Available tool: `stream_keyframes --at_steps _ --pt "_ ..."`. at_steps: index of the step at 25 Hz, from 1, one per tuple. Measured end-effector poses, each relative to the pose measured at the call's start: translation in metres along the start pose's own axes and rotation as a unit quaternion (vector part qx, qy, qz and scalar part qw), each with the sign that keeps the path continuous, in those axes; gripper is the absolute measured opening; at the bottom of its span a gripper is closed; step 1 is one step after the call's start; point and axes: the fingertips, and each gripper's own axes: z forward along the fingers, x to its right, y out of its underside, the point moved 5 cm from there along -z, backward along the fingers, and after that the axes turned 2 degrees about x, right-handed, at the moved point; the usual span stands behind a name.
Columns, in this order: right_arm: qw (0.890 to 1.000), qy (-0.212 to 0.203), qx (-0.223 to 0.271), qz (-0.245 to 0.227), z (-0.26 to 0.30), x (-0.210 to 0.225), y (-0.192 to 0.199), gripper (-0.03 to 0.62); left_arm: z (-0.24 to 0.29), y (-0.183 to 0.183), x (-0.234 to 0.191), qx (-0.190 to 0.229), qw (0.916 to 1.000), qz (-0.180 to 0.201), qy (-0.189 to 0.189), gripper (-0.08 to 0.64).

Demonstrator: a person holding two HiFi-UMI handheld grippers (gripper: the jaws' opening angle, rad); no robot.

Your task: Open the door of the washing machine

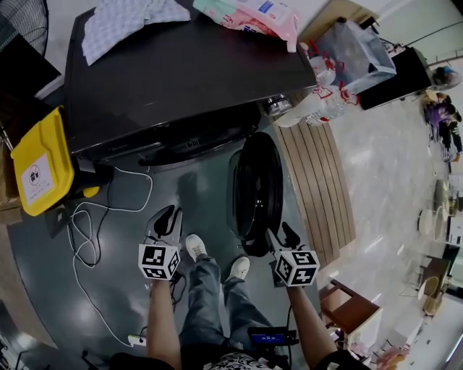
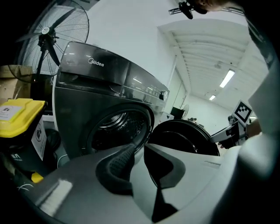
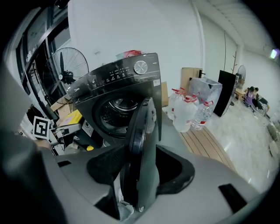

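The washing machine (image 1: 181,79) stands on the grey floor (image 1: 123,289), dark and front-loading. A checked cloth (image 1: 123,22) and a pink packet (image 1: 253,14) lie on its top. Its door (image 1: 257,188) is already open. It has swung out from the front and stands nearly edge-on to the person, between the machine and the right gripper (image 1: 282,235). The drum opening (image 2: 116,129) is uncovered.

In the right gripper view the door's free edge (image 3: 142,144) runs straight up between the jaws and reaches deep into the gap. The jaws stand at a middling width, closed round that edge. Both pads look to lie against it, the left pad (image 3: 109,164) on the rim and the right pad (image 3: 175,170) on the grey face.

The left gripper (image 1: 171,215) hangs apart from the door, to its left and in front of the machine, above the person's shoes (image 1: 195,246). Its jaws stand narrow, with a slim gap and nothing between them. In the left gripper view they point at the lower rim of the drum opening, with the door off to their right.

A yellow bin (image 1: 40,166) sits just beside the machine's left side, and a white cable (image 1: 94,217) loops over the floor near it. Water bottles (image 1: 318,105) stand at the machine's right, by a slatted wooden platform (image 1: 318,181). A fan (image 2: 57,39) stands behind the machine.
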Motion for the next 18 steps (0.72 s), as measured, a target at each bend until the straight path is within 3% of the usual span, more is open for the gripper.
stream_keyframes --at_steps 6,11,14,16,18 --pt "0.999 0.042 0.002 0.002 -0.004 0.012 0.002 0.149 -0.011 -0.013 -0.002 0.013 0.9998 -0.001 -0.016 0.071" --pt "0.998 0.059 0.017 0.007 -0.028 0.019 0.000 0.131 -0.036 -0.037 0.023 0.030 0.9990 -0.011 -0.030 0.069" --pt "0.998 0.043 0.044 0.014 -0.063 0.012 -0.006 0.003 -0.066 -0.057 0.052 0.045 0.9982 -0.021 -0.036 0.028" --pt "0.997 0.017 0.072 0.008 -0.090 0.003 -0.012 0.002 -0.090 -0.072 0.074 0.067 0.9963 -0.020 -0.050 0.016" --pt "0.994 -0.004 0.107 -0.028 -0.118 -0.008 -0.024 0.002 -0.114 -0.088 0.094 0.096 0.9928 -0.025 -0.068 0.005"
